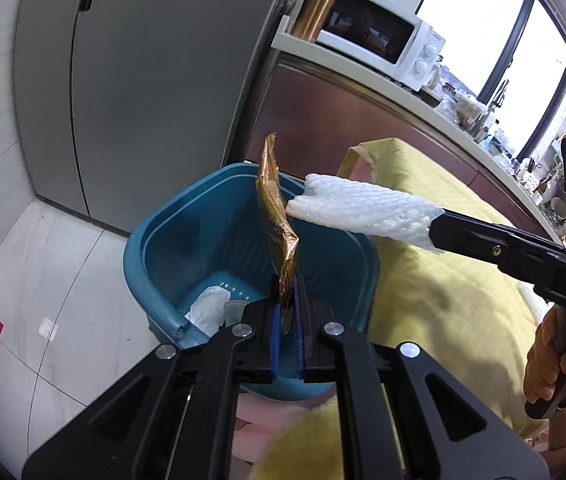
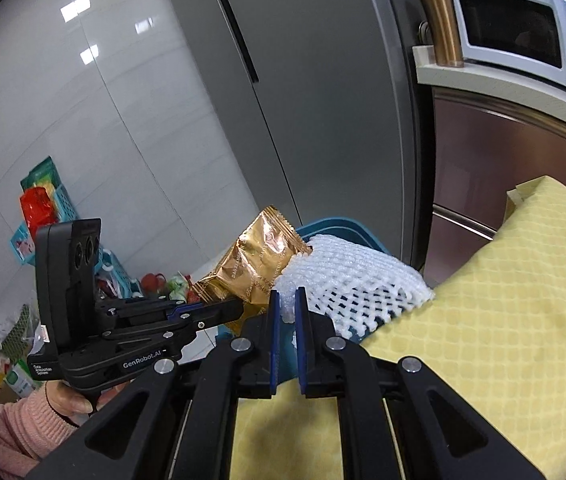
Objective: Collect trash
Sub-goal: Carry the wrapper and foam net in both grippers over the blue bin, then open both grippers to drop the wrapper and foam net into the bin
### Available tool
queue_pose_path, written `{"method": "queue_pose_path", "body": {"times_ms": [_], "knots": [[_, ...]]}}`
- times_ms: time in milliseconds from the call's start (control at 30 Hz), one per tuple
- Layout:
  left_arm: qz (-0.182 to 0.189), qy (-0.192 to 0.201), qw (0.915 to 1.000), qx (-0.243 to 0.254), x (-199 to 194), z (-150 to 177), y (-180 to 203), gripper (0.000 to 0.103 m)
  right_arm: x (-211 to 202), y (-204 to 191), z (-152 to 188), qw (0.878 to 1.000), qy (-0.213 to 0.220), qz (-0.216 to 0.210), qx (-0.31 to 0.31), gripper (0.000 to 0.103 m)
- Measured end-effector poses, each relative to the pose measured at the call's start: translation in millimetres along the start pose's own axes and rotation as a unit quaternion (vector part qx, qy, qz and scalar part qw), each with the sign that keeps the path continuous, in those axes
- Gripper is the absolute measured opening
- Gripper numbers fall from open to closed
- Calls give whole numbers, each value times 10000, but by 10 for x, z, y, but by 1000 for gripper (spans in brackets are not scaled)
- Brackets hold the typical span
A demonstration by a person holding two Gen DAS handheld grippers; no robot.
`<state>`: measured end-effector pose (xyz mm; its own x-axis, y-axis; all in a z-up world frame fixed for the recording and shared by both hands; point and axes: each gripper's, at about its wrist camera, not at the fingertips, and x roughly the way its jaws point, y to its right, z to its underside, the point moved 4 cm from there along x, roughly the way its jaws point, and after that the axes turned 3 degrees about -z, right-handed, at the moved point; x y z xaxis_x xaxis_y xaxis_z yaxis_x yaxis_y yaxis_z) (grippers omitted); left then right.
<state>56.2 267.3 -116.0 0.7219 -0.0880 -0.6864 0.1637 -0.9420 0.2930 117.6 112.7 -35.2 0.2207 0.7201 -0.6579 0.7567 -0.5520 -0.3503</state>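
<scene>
My left gripper (image 1: 287, 294) is shut on the lower edge of a gold foil wrapper (image 1: 275, 216), which stands up over the open blue bin (image 1: 155, 240). My right gripper (image 2: 287, 296) is shut on a white foam net sleeve (image 2: 347, 276); in the left wrist view that right gripper (image 1: 437, 222) comes in from the right, and the foam net sleeve (image 1: 363, 206) reaches over the bin's rim, its tip close to the wrapper. From the right wrist camera, the left gripper (image 2: 239, 308) holds the gold wrapper (image 2: 259, 260) beside the net. White crumpled trash (image 1: 209, 308) lies inside the bin.
A yellow cloth-covered table (image 2: 503, 320) lies right of the bin. A grey fridge (image 1: 143, 80) stands behind, with a microwave (image 1: 379, 40) and a copper tumbler (image 1: 319, 4) on the counter. Baskets and packets (image 2: 43, 216) crowd the floor at left. Hands in pink sleeves (image 2: 15, 420) hold both tools.
</scene>
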Motion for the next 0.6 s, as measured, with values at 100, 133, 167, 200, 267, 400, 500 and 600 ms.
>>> {"method": "queue_pose_path", "body": {"times_ms": [100,133,167,200,267,400,500,600], "knots": [[-75,-74,9999,-6,97,-2,-30,7,154,-10,-12,9999,-137,13,-39,6],[-89,-92,9999,-14,120,1,-39,7,200,-24,-10,9998,-185,13,-43,6],[-79,-112,9999,-35,153,-1,-50,8,238,-24,-17,9998,-214,36,-50,7],[-101,-138,9998,-60,188,-5,-65,9,282,-29,-24,9996,-254,52,-61,8],[-162,-181,9997,-83,262,-21,-82,9,364,-32,-44,9994,-332,89,-65,10],[-226,-240,9994,-122,406,-31,-109,13,451,0,-64,9992,-389,118,1,19],[-274,-269,9991,-176,481,-37,-121,15,439,12,-60,9993,-353,134,28,25],[-291,-227,9991,-189,484,-44,-85,20,390,51,-49,9994,-298,125,100,25]]}}
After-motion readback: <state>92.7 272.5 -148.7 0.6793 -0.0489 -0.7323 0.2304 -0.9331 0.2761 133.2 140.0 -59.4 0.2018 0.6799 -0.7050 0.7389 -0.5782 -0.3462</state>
